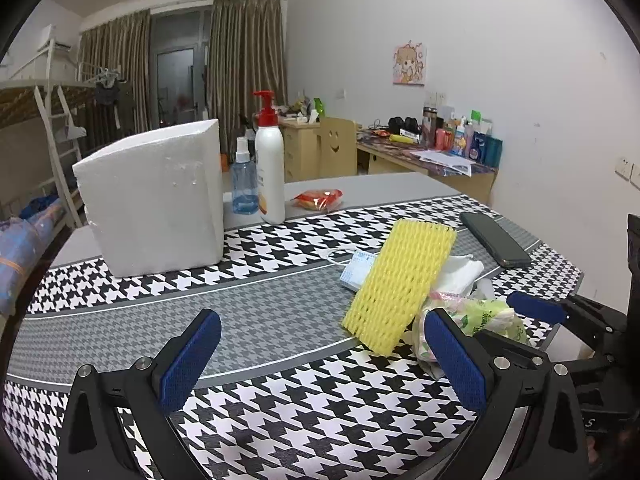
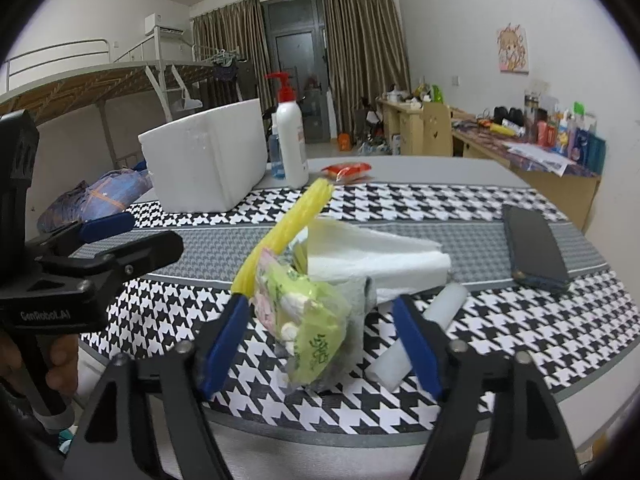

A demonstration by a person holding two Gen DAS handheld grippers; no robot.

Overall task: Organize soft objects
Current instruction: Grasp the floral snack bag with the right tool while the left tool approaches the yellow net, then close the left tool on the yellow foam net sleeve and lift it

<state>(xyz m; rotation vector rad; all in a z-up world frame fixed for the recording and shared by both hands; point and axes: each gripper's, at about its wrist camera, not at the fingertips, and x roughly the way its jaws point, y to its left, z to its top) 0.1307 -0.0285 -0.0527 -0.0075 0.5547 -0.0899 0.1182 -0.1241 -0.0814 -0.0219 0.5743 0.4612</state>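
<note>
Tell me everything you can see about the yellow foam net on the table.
The yellow foam net is a flat, soft-looking mesh sleeve with a ribbed lattice surface. It stands tilted on its lower edge, leaning over the pile of white tissue and the green plastic bag. From the right wrist view it appears edge-on and thin. No claw touches it.

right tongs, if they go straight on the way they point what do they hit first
Most likely the crumpled green plastic bag, which already sits between the open right tongs. Behind it lie the white tissue and the yellow foam net; the depth is hard to judge.
</note>
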